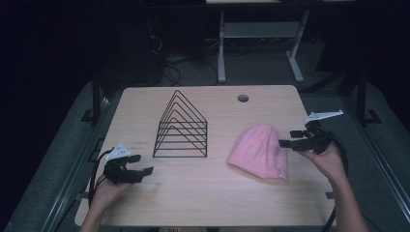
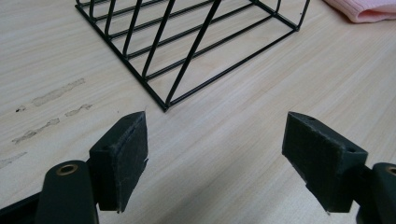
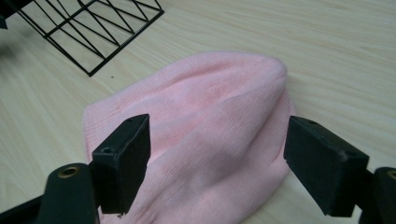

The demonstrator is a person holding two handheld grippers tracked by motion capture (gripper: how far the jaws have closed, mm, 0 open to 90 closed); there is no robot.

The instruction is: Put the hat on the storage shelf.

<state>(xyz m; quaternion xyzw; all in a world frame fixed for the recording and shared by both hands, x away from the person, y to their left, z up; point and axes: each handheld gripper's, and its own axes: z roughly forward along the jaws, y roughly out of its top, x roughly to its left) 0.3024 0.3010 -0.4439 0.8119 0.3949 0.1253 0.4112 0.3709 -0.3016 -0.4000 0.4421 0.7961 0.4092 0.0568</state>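
A pink knit beanie [image 1: 260,151] lies flat on the wooden table [image 1: 208,198], to the right of a black wire file rack [image 1: 181,126] and apart from it. The right gripper [image 1: 291,141] hangs at the beanie's right edge with its 2 jaws spread wide and nothing between them; in the right gripper view the beanie [image 3: 205,135] spreads out just beyond the pads [image 3: 125,161]. The left gripper [image 1: 139,170] rests low near the table's front left, jaws also released and empty, pointing toward the rack's near corner [image 2: 164,106].

The work in hand looks like picking up the beanie, perhaps to place it at the rack.

Likely trouble from here:
- The knit is soft and lies flat, so jaws that close too high may pinch only 1 layer, or none, and the beanie would stay on the table.
- A grip on 1 edge alone may let the rest droop and drag over the wood.
- If the beanie is carried toward the rack, its loose knit could snag on the thin wires, and a tug could slide or tip the light rack.
- The left gripper sits close to the rack's corner, so a careless move could knock it.
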